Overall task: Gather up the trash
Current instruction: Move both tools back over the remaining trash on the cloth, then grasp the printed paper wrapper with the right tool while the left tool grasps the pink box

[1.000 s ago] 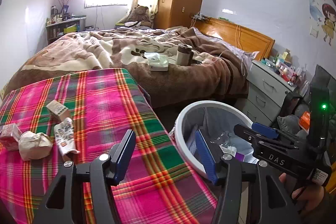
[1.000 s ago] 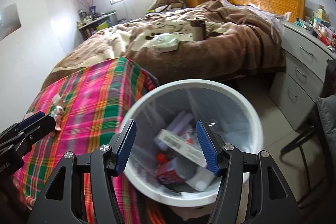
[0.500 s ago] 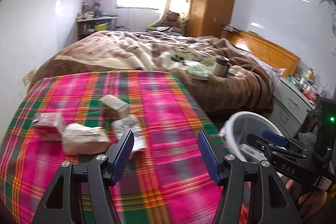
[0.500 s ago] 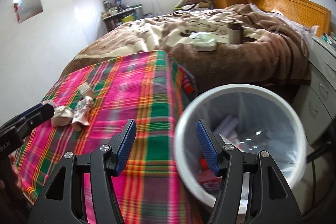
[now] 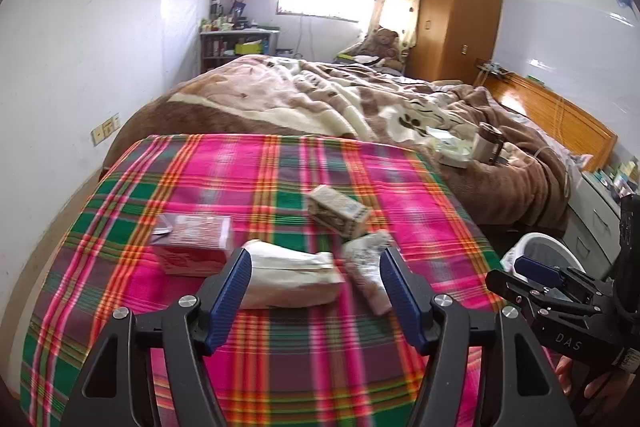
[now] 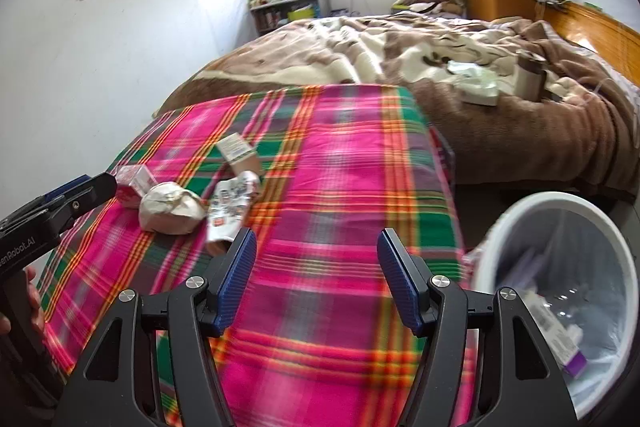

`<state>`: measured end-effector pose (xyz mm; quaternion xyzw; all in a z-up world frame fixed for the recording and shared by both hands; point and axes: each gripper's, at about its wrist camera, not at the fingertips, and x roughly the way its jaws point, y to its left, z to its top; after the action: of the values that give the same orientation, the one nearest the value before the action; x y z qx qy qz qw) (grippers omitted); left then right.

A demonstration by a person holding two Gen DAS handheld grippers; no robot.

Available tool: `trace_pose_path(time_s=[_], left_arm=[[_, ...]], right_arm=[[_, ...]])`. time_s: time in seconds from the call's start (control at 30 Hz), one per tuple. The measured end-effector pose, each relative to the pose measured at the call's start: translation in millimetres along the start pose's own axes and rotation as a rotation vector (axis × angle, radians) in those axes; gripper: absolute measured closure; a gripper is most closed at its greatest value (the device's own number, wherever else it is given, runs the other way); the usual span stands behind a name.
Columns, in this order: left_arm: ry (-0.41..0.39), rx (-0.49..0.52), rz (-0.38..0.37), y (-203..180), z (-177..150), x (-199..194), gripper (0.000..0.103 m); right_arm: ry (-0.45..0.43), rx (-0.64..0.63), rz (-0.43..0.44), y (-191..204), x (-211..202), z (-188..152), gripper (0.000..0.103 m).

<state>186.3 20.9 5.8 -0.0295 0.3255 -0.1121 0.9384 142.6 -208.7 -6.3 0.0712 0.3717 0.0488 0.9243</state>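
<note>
Bin (image 6: 560,211) cut by frame edge; contents perhaps wrappers.

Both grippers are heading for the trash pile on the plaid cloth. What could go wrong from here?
1. The crumpled bag, wrapper and red box lie bunched together, so the left gripper, fingers opening and empty, may nudge a neighbour instead of gripping one piece.
2. The right gripper is also opening and empty; both converging on one pile could collide.
3. The bin sits below the table edge; a loose grip could drop trash beside it.
</note>
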Motion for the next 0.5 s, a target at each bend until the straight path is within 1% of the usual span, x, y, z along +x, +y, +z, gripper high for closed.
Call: trace_pose_path(time_s=[0.13, 0.27, 0.33, 0.43, 0.5], left_arm=[[0.010, -0.021, 0.040, 24.6, -0.2, 5.0, 0.036], [0.031, -0.074, 0.054, 52.8, -0.1, 12.3, 0.036], [0.036, -0.081, 0.078, 63.8, 1.1, 17.2, 0.036], [0.050, -0.092, 0.081, 75.8, 2.5, 22.7, 0.034], [0.057, -0.083, 0.104, 81.3, 4.5, 28.6, 0.034]], right_arm=[[0.031, -0.005, 0.030, 14.6, 15.7, 5.2, 0.039], [0.061, -0.002, 0.031, 24.9, 31.7, 8.9, 0.039], [0.070, -0.008, 0.027, 29.4, 37.2, 10.0, 0.039], [0.087, -0.024, 0.015, 37.2, 47.3, 11.3, 0.039], [0.098, -0.017, 0.024, 39.7, 52.2, 12.3, 0.039]])
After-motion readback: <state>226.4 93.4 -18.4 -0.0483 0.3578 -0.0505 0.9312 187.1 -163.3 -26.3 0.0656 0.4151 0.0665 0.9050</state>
